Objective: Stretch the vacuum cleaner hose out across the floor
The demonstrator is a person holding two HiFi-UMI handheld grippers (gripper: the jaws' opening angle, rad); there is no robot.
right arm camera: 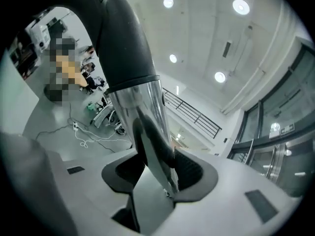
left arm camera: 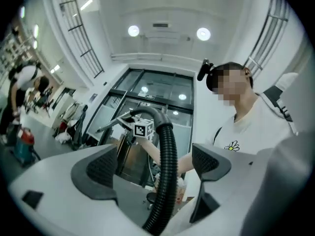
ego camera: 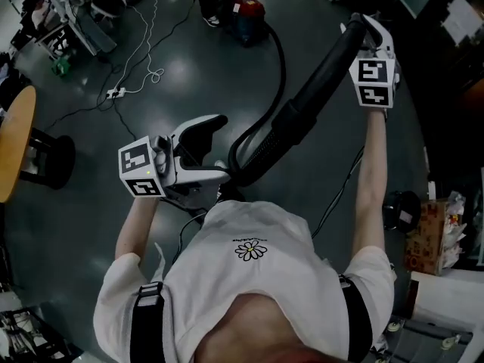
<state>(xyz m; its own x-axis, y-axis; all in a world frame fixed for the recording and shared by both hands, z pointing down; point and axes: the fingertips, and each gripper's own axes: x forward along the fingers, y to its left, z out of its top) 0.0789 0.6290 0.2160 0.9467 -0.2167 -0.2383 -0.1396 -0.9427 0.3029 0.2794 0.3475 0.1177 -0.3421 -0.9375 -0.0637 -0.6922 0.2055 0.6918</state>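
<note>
Right tool [right arm camera: 156, 167] clamps steel tube [right arm camera: 140, 102]; left tool [left arm camera: 157, 163] gapes around black ribbed hose [left arm camera: 168, 151].

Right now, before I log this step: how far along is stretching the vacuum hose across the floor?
Done: the right gripper is clamped on the metal tube, held up. In hand: the hose curves from the vacuum cleaner back toward the person and passes between the left gripper's open jaws, ungripped. Left: pulling it straight and laying it along the floor.
</note>
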